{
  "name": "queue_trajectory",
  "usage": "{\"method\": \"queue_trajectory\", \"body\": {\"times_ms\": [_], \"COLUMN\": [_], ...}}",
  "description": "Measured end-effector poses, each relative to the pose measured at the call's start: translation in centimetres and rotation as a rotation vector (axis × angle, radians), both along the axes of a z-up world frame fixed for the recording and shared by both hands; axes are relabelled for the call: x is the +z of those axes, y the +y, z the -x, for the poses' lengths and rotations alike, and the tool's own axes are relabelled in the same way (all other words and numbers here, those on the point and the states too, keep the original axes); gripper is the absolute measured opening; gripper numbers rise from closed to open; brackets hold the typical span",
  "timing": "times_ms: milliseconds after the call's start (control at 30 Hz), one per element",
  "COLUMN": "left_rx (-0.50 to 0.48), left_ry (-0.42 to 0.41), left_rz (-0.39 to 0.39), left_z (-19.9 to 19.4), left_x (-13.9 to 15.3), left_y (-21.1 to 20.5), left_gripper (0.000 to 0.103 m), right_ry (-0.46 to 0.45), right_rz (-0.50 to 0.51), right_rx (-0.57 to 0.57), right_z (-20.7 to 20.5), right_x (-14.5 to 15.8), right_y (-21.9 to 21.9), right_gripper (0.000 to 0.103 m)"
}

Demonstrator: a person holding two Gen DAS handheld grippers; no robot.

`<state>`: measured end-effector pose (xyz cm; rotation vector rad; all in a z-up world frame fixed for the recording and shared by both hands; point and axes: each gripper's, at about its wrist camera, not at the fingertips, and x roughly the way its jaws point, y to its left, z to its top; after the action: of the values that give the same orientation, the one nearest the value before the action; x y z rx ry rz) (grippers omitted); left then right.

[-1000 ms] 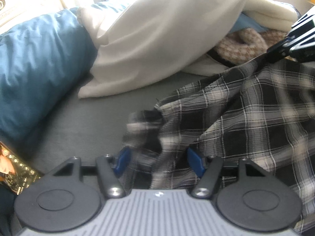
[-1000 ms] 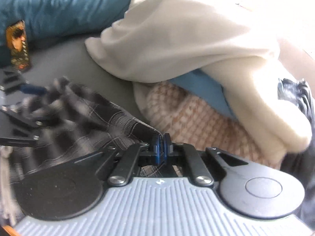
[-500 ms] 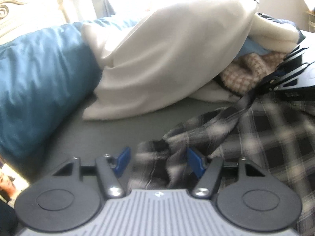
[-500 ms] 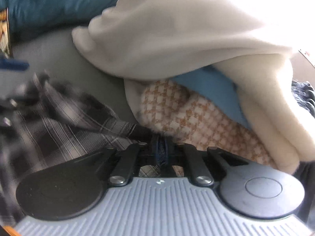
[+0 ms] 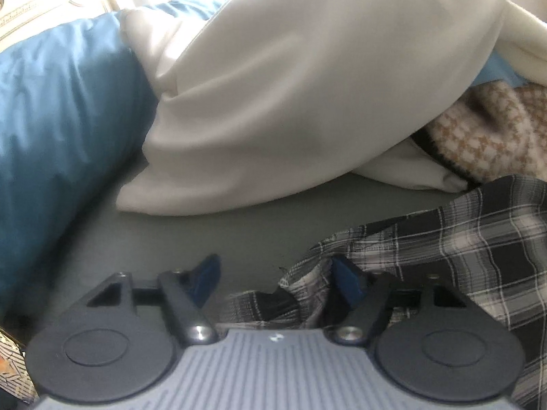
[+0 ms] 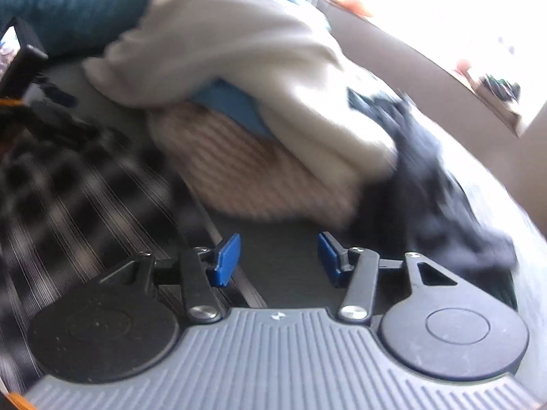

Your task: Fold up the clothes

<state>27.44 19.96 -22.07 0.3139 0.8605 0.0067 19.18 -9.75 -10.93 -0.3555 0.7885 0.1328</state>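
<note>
Plaid shirt spread on a grey bed, both grippers held apart.

At far left a blue pillow (image 5: 58,109) is seen, with a white garment (image 5: 307,95) heaped against it and a tan houndstooth knit (image 5: 492,136) tucked under its right edge. The left gripper (image 5: 277,273) is held wide apart above the grey bed (image 5: 191,235), a crumpled edge of the plaid shirt (image 5: 461,239) lying against its right finger, not clamped. In the blurred right wrist view, the right gripper (image 6: 278,256) is likewise parted with nothing between its fingers, the shirt to its left and a dark garment (image 6: 427,184) to its right.
</note>
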Motion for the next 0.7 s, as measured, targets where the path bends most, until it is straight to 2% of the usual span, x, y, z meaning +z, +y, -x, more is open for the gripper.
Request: {"method": "queue_trajectory", "body": {"times_ms": [100,233,367,600,667,700], "left_rx": [0.017,0.044,0.046,0.011,-0.026,-0.050], "left_ry": [0.018,0.051,0.043,0.012,0.016,0.020], "left_rz": [0.015,0.047,0.024,-0.026,-0.036,-0.044], "left_z": [0.2,0.9,2.5,5.5,6.2,6.4], "left_x": [0.6,1.5,2.4,3.6,3.5,3.3], "left_y": [0.1,0.5,0.1,-2.3,-3.5,-4.3], "left_gripper": [0.074,0.074,0.074,0.074,0.074,0.074], "right_ry": [0.042,0.085,0.127,0.176,0.179,0.180], "right_rz": [-0.051,-0.091,-0.129,-0.022,0.001,0.006], "right_rx": [-0.119,-0.148,-0.175,-0.042,-0.046,-0.059], "right_z": [2.0,4.8,7.6,8.9,8.8,8.8], "right_x": [-0.4,-1.4,-2.5,-5.1,-5.7,-5.9], "right_y": [-4.1,-6.9,-9.6,-9.2,-9.2,-9.4], "right_gripper": [0.042,0.028,0.026,0.025,0.014,0.004]}}
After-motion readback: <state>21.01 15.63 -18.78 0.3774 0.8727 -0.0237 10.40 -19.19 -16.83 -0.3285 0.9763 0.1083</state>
